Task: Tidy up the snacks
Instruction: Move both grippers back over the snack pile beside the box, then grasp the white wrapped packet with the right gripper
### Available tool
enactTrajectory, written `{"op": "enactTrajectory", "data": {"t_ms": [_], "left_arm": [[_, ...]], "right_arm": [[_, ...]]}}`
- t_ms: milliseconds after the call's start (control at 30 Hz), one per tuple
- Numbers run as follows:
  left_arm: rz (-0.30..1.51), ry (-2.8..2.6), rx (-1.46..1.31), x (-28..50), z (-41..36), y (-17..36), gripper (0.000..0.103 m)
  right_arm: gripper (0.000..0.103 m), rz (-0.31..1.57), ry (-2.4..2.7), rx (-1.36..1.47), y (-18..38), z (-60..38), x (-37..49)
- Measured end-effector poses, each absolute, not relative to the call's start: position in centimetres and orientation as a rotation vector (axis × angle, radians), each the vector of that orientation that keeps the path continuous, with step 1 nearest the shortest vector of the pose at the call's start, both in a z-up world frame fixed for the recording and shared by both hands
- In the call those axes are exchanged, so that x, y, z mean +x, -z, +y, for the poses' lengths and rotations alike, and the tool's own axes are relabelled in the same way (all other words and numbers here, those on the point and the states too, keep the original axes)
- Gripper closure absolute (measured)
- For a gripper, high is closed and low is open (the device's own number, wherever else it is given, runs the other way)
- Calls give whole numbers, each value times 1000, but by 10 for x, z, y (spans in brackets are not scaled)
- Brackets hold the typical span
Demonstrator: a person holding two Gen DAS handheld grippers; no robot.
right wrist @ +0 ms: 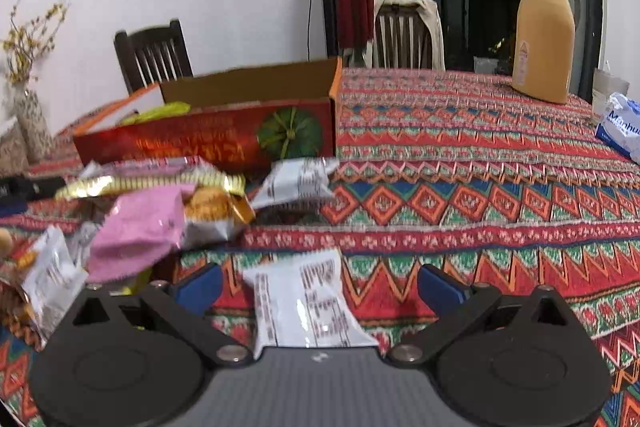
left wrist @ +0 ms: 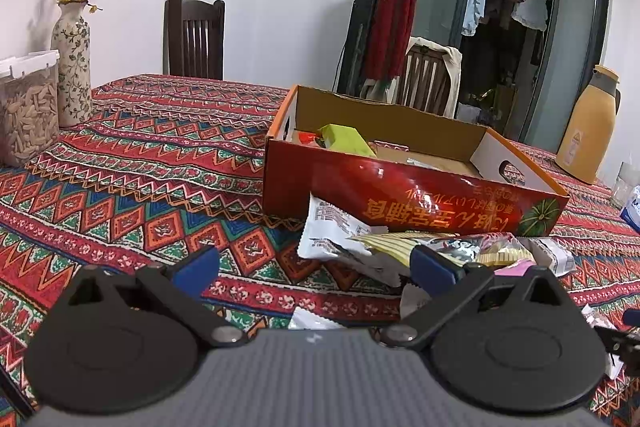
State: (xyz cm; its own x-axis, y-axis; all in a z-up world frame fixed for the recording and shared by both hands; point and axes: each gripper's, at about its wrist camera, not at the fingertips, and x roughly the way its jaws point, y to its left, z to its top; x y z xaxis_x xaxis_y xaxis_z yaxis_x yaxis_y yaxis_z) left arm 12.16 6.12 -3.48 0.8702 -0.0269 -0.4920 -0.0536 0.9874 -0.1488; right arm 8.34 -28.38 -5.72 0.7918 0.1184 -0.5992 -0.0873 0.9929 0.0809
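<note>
Both grippers hover with fingers spread wide, empty. The right gripper (right wrist: 320,285) straddles a white snack packet (right wrist: 306,303) lying flat on the bench (right wrist: 480,187); the left gripper (left wrist: 314,265) faces the loose pile (left wrist: 400,247) just before the red box (left wrist: 400,187). The slick, flat packet could slide or crumple away if the fingers close high.

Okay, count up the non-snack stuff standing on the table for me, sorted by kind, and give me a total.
Cardboard box: 1
Yellow thermos jug: 1
Floral vase: 1
Clear container of seeds: 1
Blue-and-white tissue pack: 1
Total: 5
Both the left gripper and the right gripper are open and hold nothing.
</note>
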Motion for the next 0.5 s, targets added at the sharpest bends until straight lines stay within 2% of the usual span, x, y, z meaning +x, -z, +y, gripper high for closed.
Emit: {"op": "enactTrajectory", "data": {"t_ms": [500], "left_arm": [[522, -37, -169, 121, 63, 36, 0]], "right_arm": [[0, 711, -154, -36, 63, -269, 94]]}}
